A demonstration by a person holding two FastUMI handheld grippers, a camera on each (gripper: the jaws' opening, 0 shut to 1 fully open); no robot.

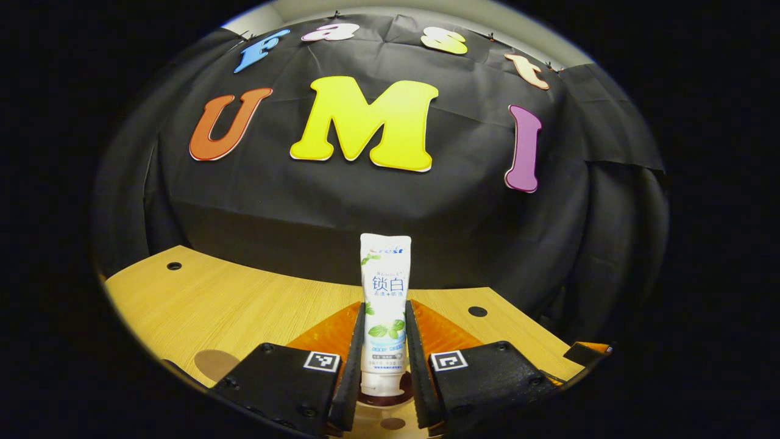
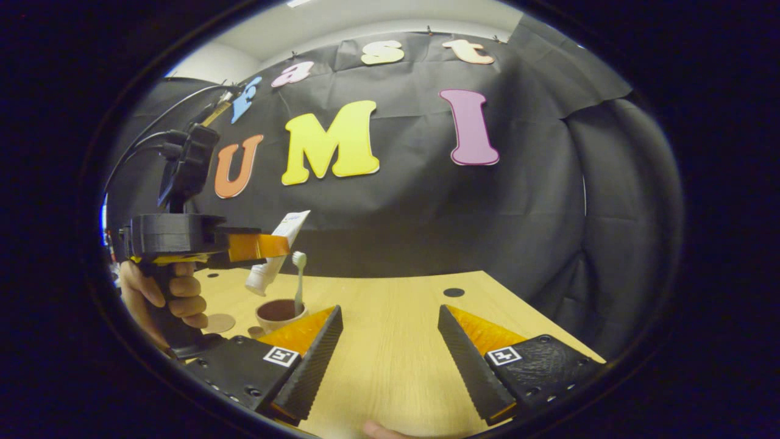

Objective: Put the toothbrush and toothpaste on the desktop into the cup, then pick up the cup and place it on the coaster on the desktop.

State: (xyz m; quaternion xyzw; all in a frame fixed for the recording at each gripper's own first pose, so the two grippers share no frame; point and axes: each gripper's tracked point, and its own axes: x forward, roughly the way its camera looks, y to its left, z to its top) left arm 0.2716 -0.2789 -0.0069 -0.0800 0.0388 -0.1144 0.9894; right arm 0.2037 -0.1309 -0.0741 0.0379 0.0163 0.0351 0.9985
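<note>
left tool [image 1: 384, 341] grips 1 toothpaste [image 1: 384, 299] | right tool [image 2: 390, 341] agape | 1 cup [image 2: 279, 313], 1 toothbrush [image 2: 299, 280]

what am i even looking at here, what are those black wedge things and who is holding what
Those wedges are the fingers of two hand-held grippers; a person holds one in each hand, and each carries a camera looking along its own fingers.

In the left gripper view, the left gripper is shut on a toothpaste tube.

In the right gripper view, the right gripper is open above the wooden table. Farther off, a hand holds the left gripper, with the toothpaste above a cup that already holds a toothbrush. A round coaster lies beside the cup.
</note>
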